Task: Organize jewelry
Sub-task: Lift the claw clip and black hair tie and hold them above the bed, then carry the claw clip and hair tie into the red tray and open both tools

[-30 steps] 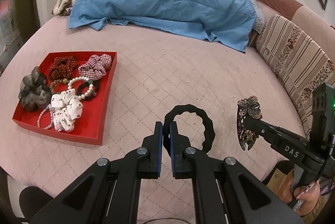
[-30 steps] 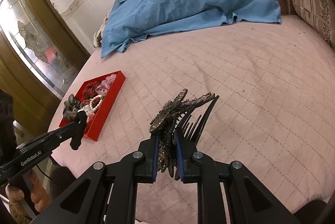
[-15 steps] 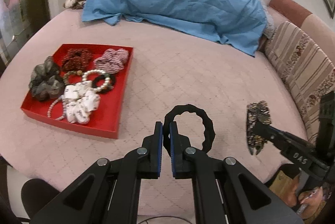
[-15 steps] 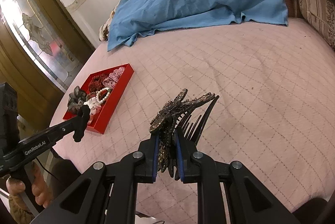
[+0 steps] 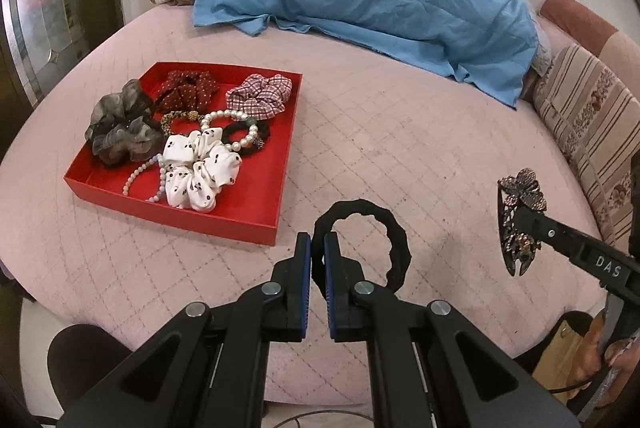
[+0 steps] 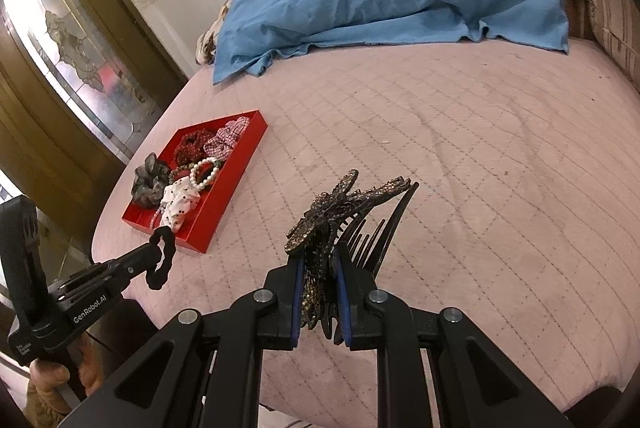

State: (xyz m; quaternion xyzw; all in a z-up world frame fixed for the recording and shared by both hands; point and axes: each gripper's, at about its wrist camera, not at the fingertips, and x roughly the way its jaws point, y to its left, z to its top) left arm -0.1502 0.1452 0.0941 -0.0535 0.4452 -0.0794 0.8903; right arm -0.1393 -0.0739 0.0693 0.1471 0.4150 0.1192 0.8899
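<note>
The red tray (image 5: 256, 224) now sits closer ahead-left of the left gripper (image 5: 316, 248), which has travelled toward it, clenched on a black scalloped hair tie (image 5: 396, 240). The right gripper (image 6: 318, 268), well to the right, clamps a jewelled butterfly comb clip (image 6: 340, 203) above the pink quilt (image 6: 480, 167). Risk: the tie, pinched at one edge, could snag the tray's near wall and slip out.

Black hair tie (image 5: 362, 234) in left gripper (image 5: 316, 260)
</note>
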